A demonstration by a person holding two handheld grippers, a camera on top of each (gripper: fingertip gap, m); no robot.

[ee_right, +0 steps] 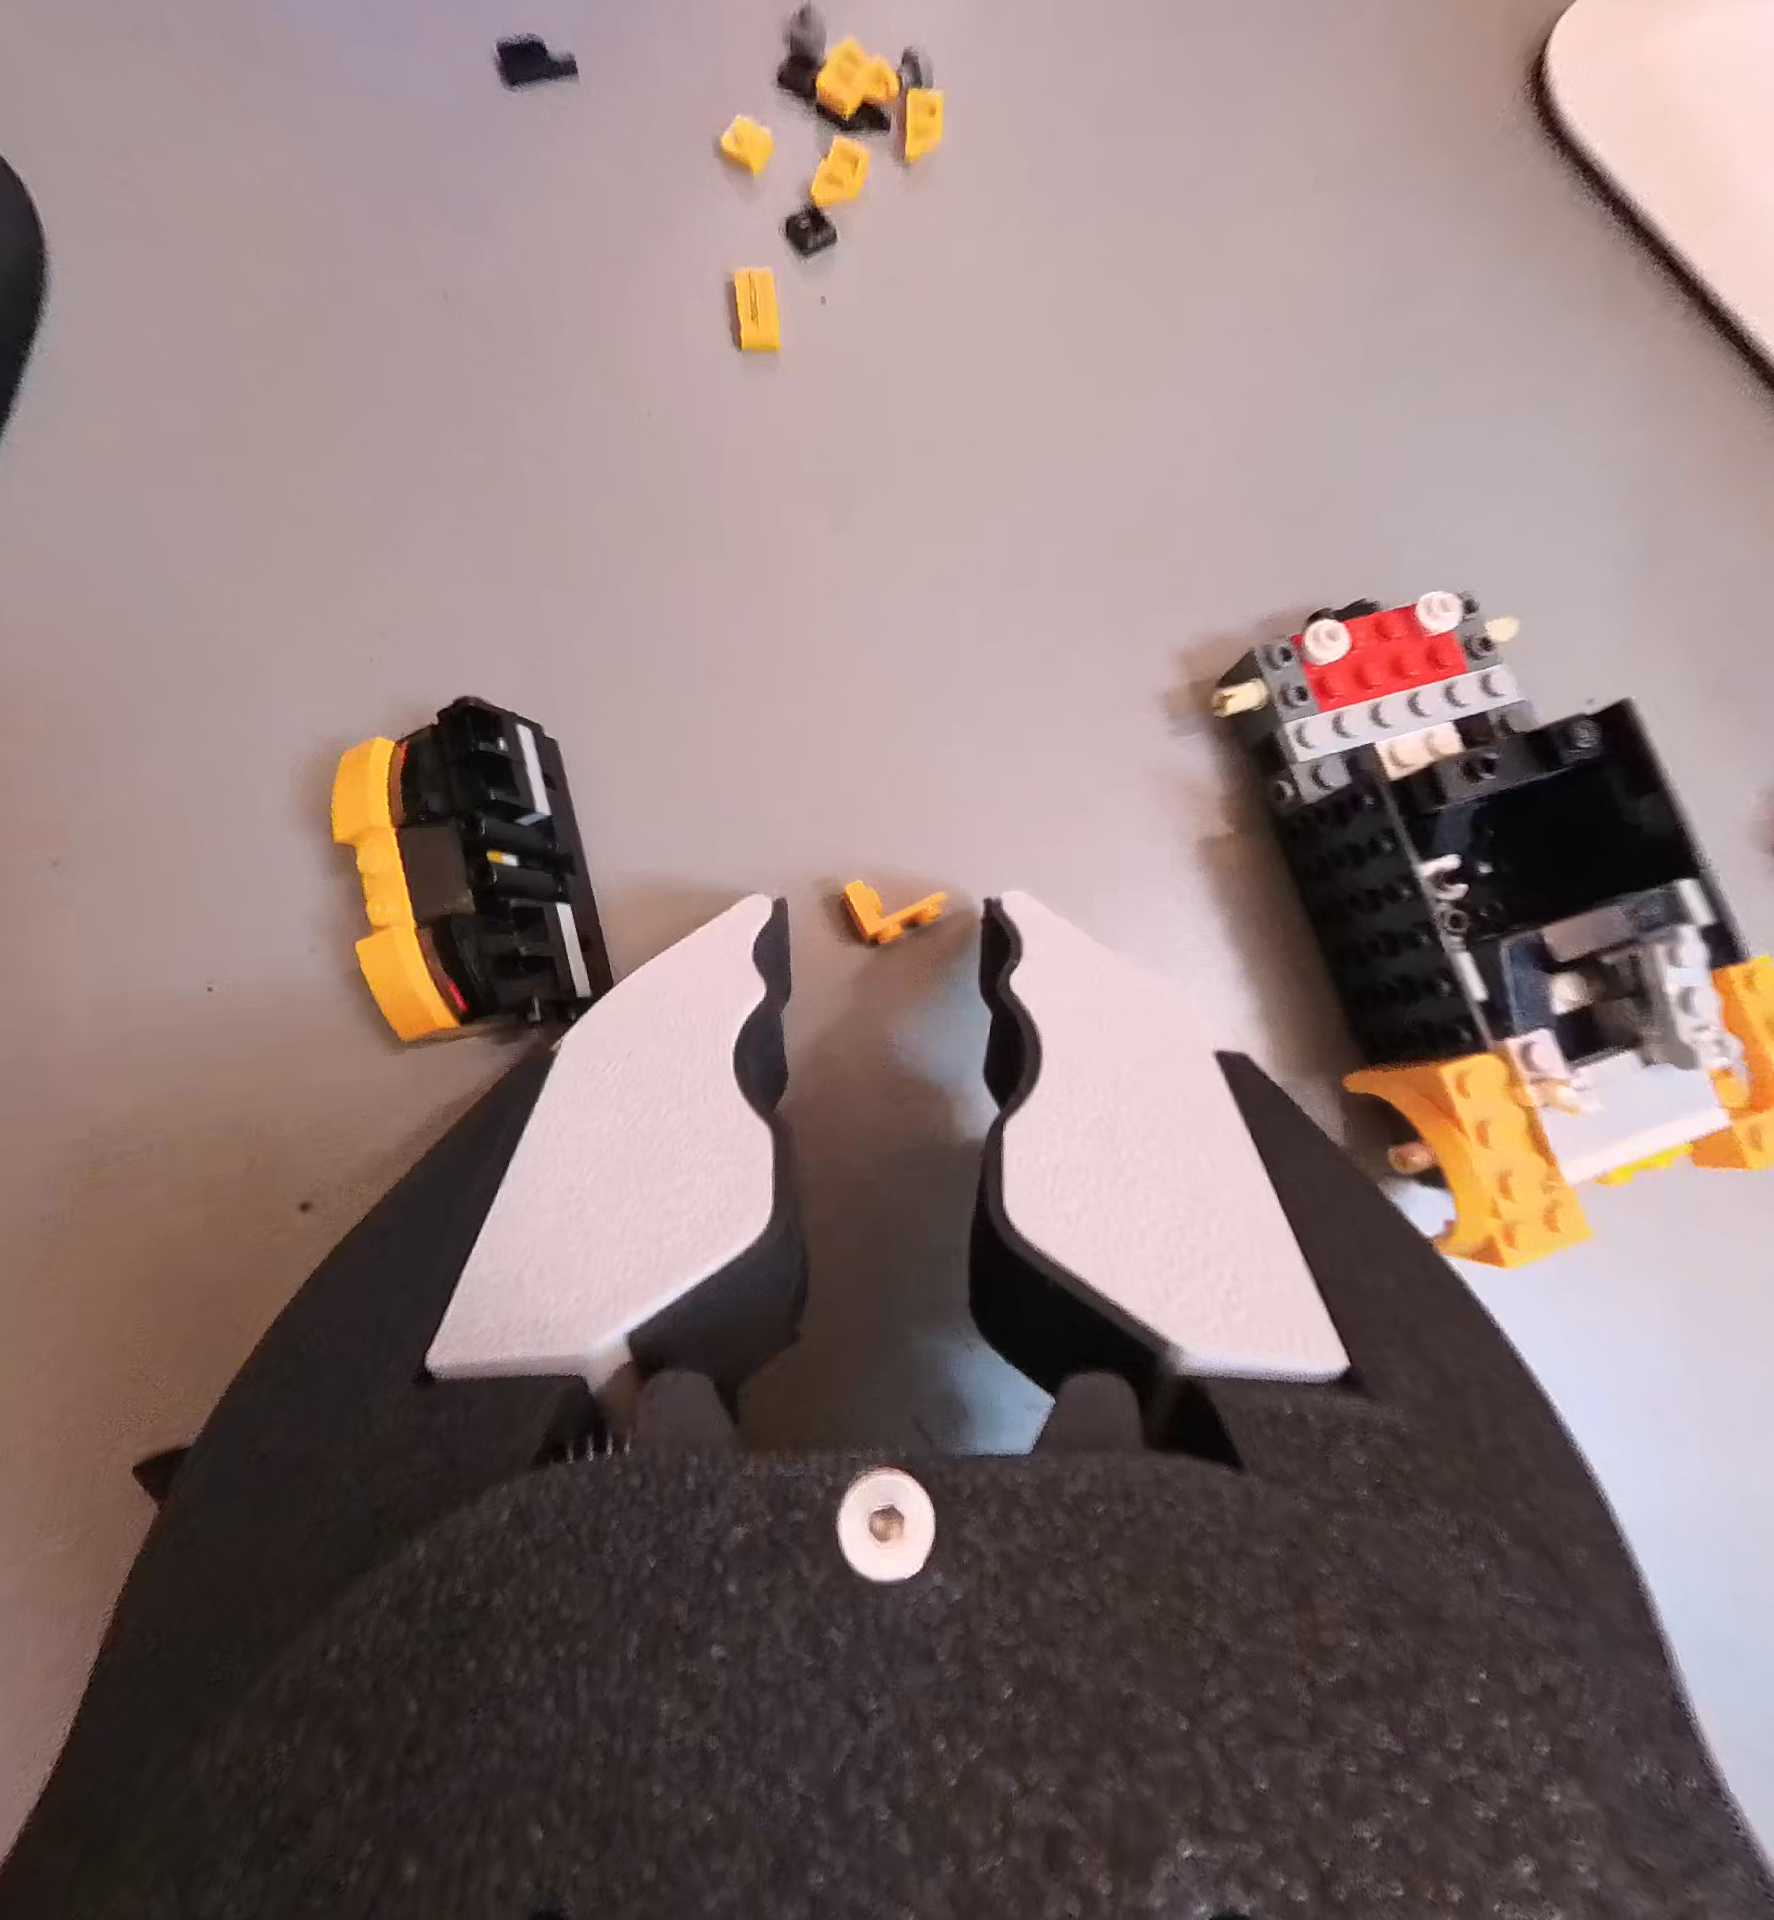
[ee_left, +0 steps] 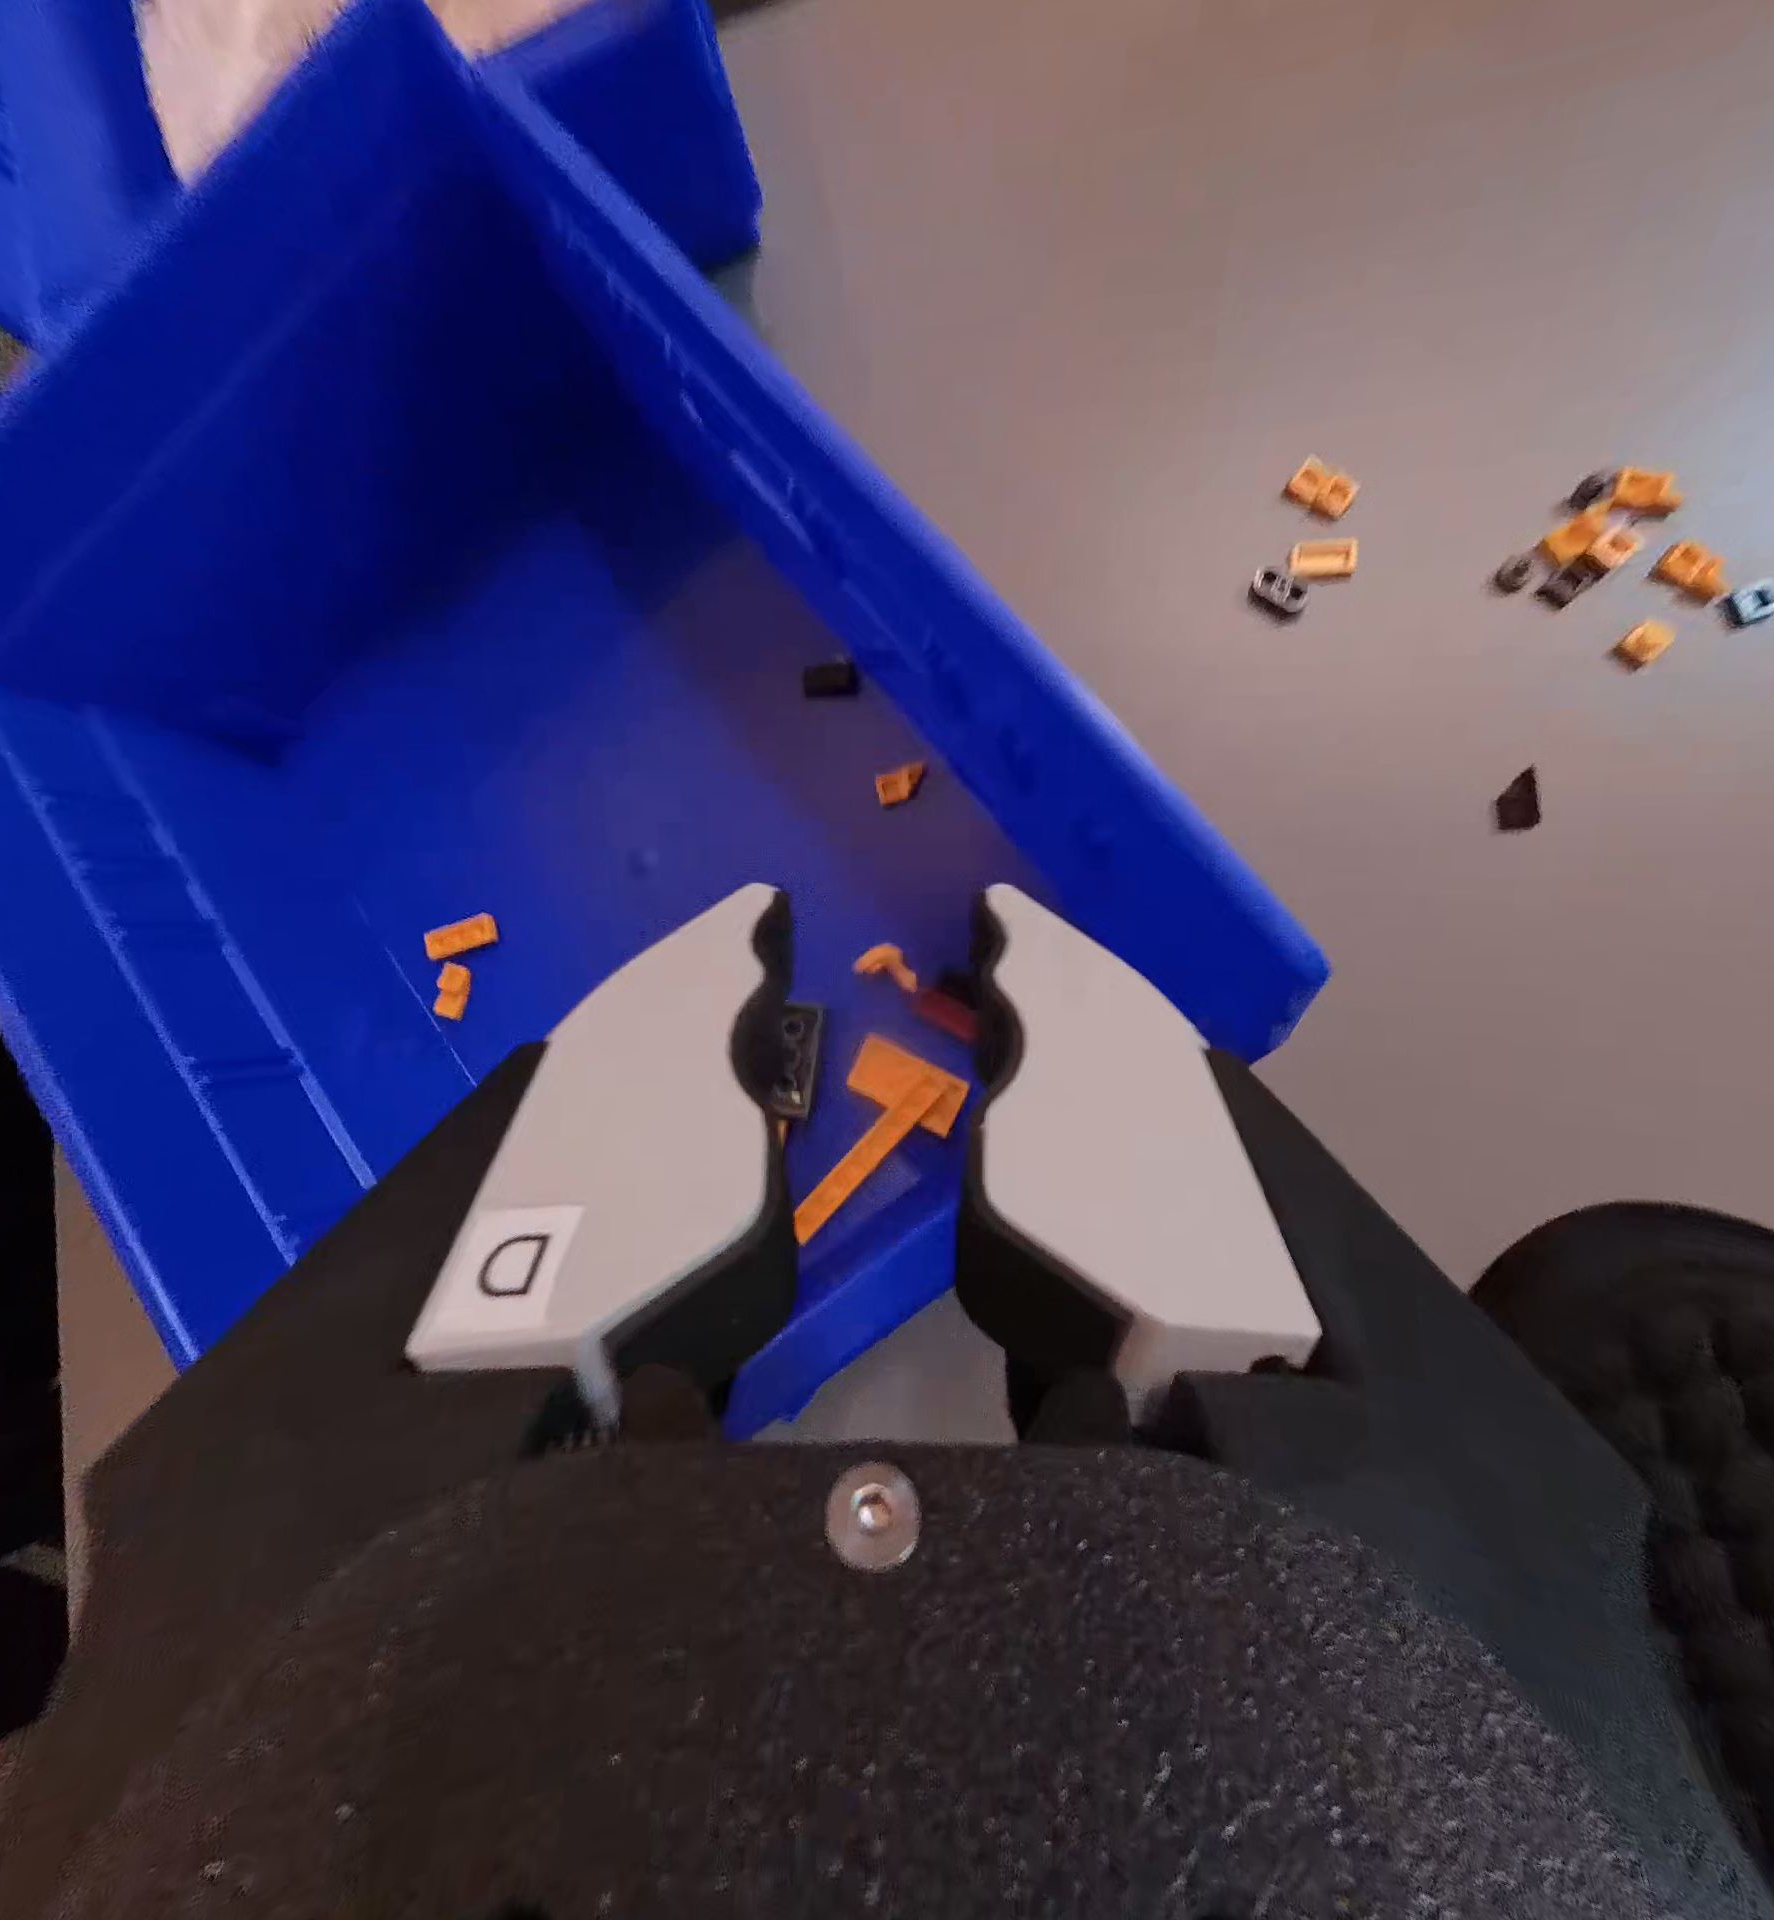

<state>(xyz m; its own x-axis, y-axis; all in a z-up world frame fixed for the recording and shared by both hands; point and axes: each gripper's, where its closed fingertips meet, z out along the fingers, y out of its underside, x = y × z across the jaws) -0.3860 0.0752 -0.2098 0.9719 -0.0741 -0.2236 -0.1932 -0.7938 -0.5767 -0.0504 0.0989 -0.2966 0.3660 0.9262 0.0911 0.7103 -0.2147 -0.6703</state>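
1. Bin (ee_left: 966, 665): saturated blue, holding orange bits (ee_left: 904, 1081).
2. Table (ee_right: 550, 468): plain grey.
3. Bracket (ee_right: 888, 914), at 12 o'clock of the fingertips: orange.
4. Brick block (ee_right: 467, 862), at 9 o'clock: black, yellow-edged.
5. Fingers (ee_right: 654, 1122): pale grey, black inside.

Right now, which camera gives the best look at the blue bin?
The left wrist view: the blue bin fills its left half, tilted, with small orange bricks loose inside below the open left gripper. The right wrist view shows none of the bin, only gray table.
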